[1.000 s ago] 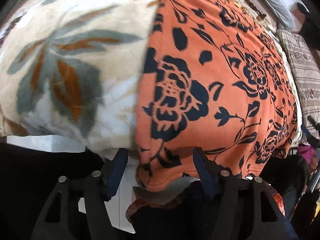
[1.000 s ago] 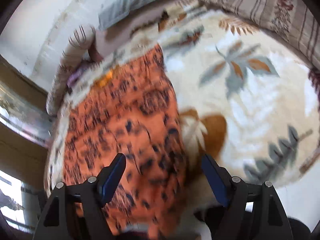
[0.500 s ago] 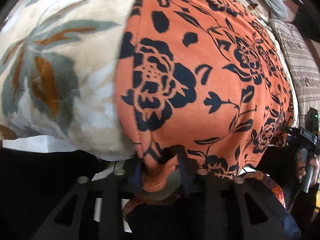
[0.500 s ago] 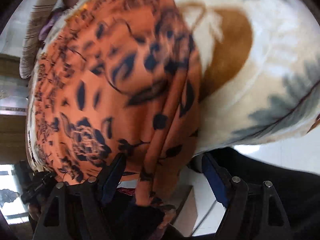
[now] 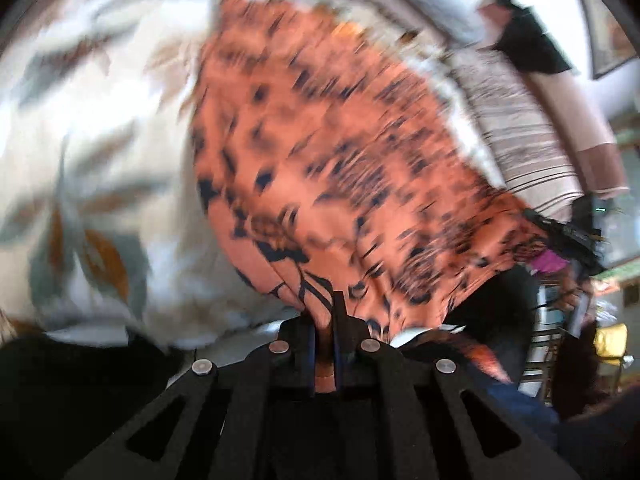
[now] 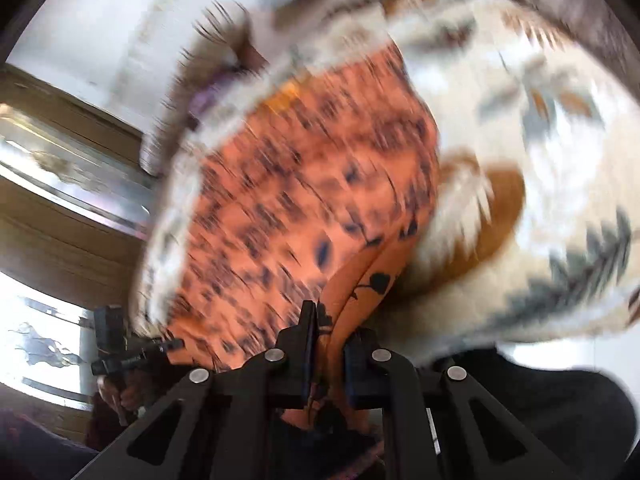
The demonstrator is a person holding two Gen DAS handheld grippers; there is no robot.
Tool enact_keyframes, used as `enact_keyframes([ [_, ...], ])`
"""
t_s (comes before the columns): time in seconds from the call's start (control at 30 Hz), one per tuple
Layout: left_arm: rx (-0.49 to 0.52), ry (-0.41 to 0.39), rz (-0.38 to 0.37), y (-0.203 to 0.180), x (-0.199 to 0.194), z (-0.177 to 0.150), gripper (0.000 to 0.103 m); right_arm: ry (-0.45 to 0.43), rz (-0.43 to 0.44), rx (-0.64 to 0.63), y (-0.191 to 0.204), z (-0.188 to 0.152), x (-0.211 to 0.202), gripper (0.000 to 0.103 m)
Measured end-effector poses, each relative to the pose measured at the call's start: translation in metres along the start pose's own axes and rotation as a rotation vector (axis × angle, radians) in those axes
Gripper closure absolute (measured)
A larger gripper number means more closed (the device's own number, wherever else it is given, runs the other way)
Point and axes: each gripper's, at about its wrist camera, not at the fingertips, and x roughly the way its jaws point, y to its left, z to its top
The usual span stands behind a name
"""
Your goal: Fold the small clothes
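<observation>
An orange garment with a dark blue flower print (image 5: 344,168) lies spread on a cream leaf-patterned blanket (image 5: 92,152). My left gripper (image 5: 325,320) is shut on the garment's near edge, with cloth bunched between its jaws. In the right wrist view the same garment (image 6: 304,208) lies on the blanket (image 6: 552,168), and my right gripper (image 6: 326,332) is shut on its other near corner. Both views are motion-blurred. The right gripper also shows at the right edge of the left wrist view (image 5: 568,236).
A striped cushion (image 5: 516,132) lies at the far right of the bed. A wooden cabinet with a glass front (image 6: 60,184) stands to the left. The bed edge and dark floor lie just below both grippers.
Both grippers went from open to shut on the garment's near edge, the left first, then the right. Both now move fast, and the cloth edge is lifted and pulled.
</observation>
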Motion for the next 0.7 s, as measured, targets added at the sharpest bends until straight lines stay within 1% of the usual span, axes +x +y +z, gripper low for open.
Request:
enact_keyframes([
  [0.03, 0.019, -0.037, -0.028, -0.005, -0.016, 0.012, 0.097, -0.026, 0.011, -0.003, 0.003, 0.007, -0.005, 0.091],
  [0.1, 0.035, -0.093, -0.049, -0.009, -0.037, 0.034, 0.097, -0.102, 0.017, -0.008, 0.005, 0.029, -0.014, 0.091],
  [0.17, 0.037, -0.142, -0.070, -0.006, -0.053, 0.061, 0.097, -0.172, 0.021, 0.006, 0.002, 0.054, -0.016, 0.091],
  [0.23, 0.020, -0.176, -0.079, -0.002, -0.055, 0.089, 0.097, -0.274, 0.040, 0.049, -0.010, 0.086, -0.024, 0.091],
  [0.3, -0.002, -0.201, -0.083, 0.007, -0.054, 0.124, 0.097, -0.342, 0.052, 0.093, -0.023, 0.121, -0.028, 0.091],
  [0.37, -0.025, -0.205, -0.056, 0.015, -0.039, 0.169, 0.097, -0.390, 0.064, 0.132, -0.035, 0.155, -0.024, 0.091],
  [0.4, -0.026, -0.204, -0.039, 0.018, -0.028, 0.178, 0.097, -0.382, 0.041, 0.158, -0.041, 0.176, -0.015, 0.091],
  [0.43, -0.038, -0.194, -0.016, 0.025, -0.022, 0.189, 0.097, -0.347, 0.028, 0.198, -0.046, 0.188, -0.004, 0.091],
  [0.47, -0.086, -0.170, -0.014, 0.034, -0.011, 0.198, 0.097, -0.315, 0.037, 0.228, -0.048, 0.194, 0.002, 0.091],
  [0.5, -0.107, -0.159, -0.026, 0.036, -0.001, 0.198, 0.097, -0.267, 0.072, 0.256, -0.049, 0.197, 0.013, 0.087],
  [0.53, -0.110, -0.151, -0.037, 0.037, 0.004, 0.197, 0.097, -0.221, 0.084, 0.261, -0.046, 0.194, 0.023, 0.087],
  [0.57, -0.092, -0.156, -0.026, 0.037, 0.004, 0.193, 0.097, -0.157, 0.067, 0.243, -0.039, 0.187, 0.035, 0.087],
  [0.6, -0.079, -0.162, -0.017, 0.036, 0.006, 0.188, 0.097, -0.111, 0.044, 0.220, -0.033, 0.179, 0.042, 0.087],
  [0.63, -0.071, -0.169, -0.013, 0.036, 0.006, 0.185, 0.097, -0.062, 0.013, 0.198, -0.029, 0.165, 0.049, 0.087],
  [0.7, -0.084, -0.179, -0.019, 0.040, 0.004, 0.178, 0.097, -0.004, -0.018, 0.185, -0.026, 0.132, 0.057, 0.084],
])
